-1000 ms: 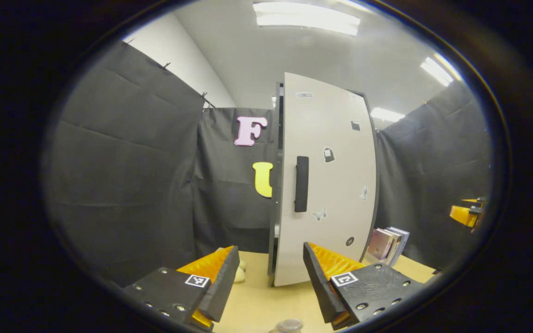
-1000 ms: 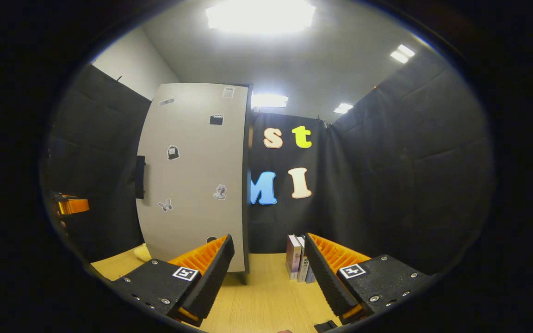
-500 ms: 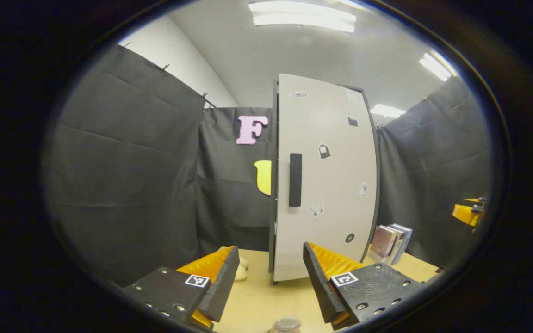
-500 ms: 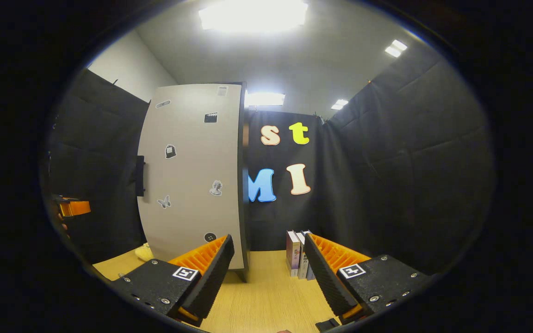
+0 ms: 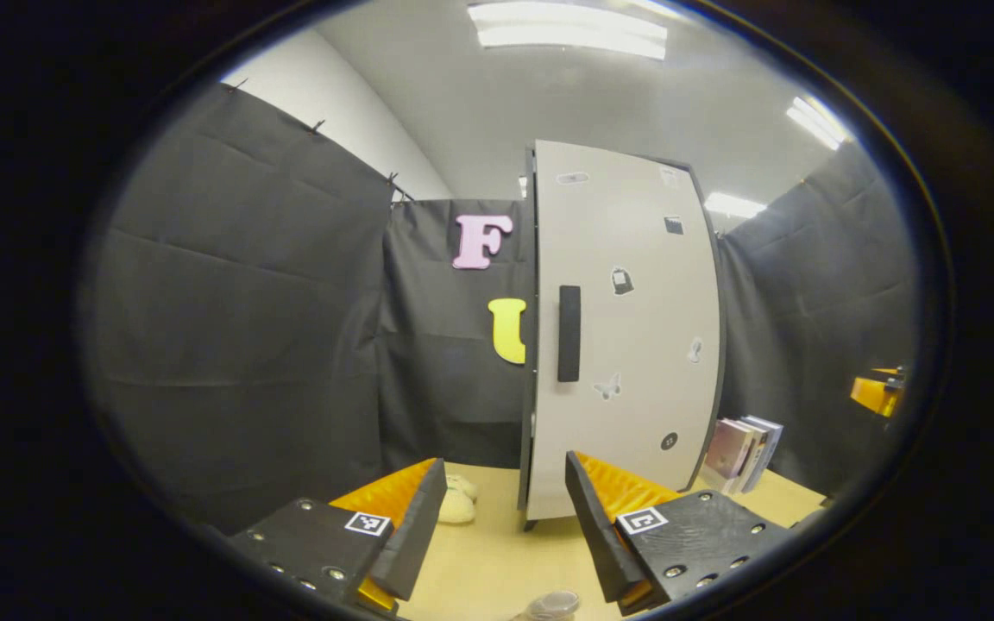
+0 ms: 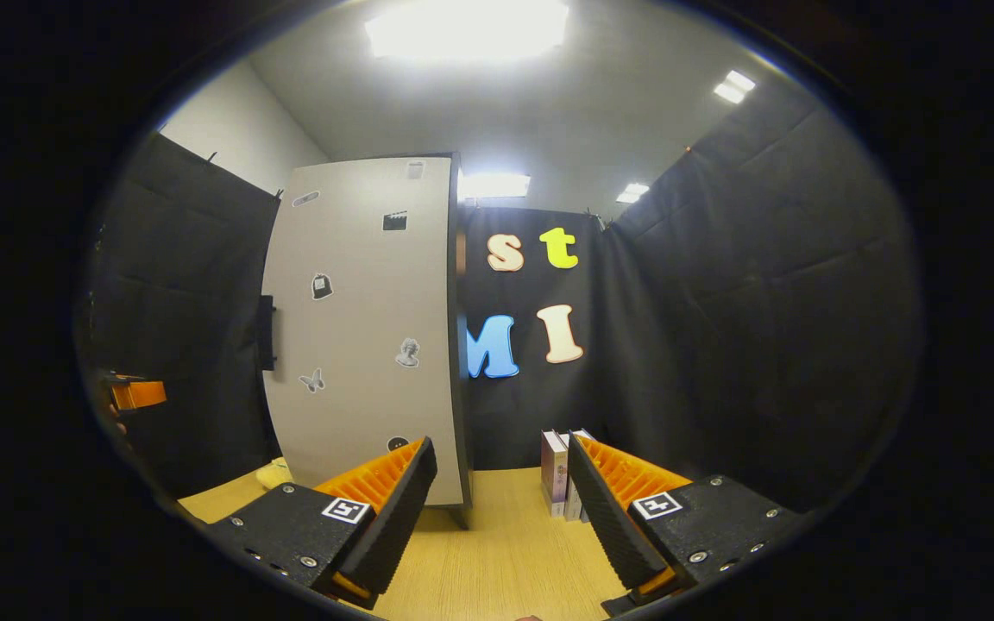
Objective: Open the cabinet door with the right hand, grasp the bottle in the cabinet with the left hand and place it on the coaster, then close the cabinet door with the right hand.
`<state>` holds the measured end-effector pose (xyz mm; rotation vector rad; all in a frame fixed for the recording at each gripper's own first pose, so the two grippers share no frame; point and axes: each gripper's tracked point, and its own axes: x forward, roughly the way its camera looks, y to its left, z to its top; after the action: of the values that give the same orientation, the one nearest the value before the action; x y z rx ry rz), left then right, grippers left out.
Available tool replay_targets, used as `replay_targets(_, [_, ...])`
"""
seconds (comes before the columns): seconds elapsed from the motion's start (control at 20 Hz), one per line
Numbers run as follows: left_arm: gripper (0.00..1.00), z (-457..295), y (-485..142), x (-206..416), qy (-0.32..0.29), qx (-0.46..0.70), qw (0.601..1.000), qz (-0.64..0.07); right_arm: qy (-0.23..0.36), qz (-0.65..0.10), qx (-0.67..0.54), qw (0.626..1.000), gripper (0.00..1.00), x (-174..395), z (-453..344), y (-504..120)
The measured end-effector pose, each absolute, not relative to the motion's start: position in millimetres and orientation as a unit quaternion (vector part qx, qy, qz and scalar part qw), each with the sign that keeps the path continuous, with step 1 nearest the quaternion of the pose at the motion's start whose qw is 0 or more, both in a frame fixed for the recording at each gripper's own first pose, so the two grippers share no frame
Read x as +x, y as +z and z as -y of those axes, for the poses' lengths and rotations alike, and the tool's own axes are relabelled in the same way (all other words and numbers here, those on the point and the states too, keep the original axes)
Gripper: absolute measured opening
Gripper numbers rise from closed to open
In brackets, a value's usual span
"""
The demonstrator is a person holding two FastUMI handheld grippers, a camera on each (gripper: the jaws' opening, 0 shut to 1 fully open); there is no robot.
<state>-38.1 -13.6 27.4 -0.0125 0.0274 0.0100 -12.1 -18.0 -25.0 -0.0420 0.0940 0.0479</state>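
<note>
My left gripper [image 5: 506,517] is spread and empty; my right gripper [image 6: 501,509] is spread too. Coaster [image 5: 553,604] sits at 6 o'clock under my left fingers. The cabinet door [image 5: 622,328] at 12 is closed, its handle [image 5: 569,333] untouched, the bottle hidden inside. Risks, as I judge: my right hand sits off toward the books [image 6: 559,470], so a slanted reach may slip off the handle or rock the cabinet.
</note>
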Motion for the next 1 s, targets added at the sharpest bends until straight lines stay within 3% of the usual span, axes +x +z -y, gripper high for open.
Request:
replay_targets(0.85, [0.8, 0.7, 27.1, -24.4, 0.01, 0.003, 1.0, -0.008, 0.038, -0.03, -0.033, 0.998, 0.94, -0.9, -11.7, -14.6])
replay_targets(0.95, [0.77, 1.7, 29.5, -23.2, 0.008, 0.005, 1.0, -0.006, 0.038, -0.03, -0.03, 0.998, 0.91, 0.0, -14.6, -14.5])
replay_targets(1.0, [0.75, 1.6, 30.5, -23.3, 0.008, 0.007, 1.0, -0.004, 0.038, -0.03, -0.029, 0.998, 0.94, -0.8, -15.4, -13.7])
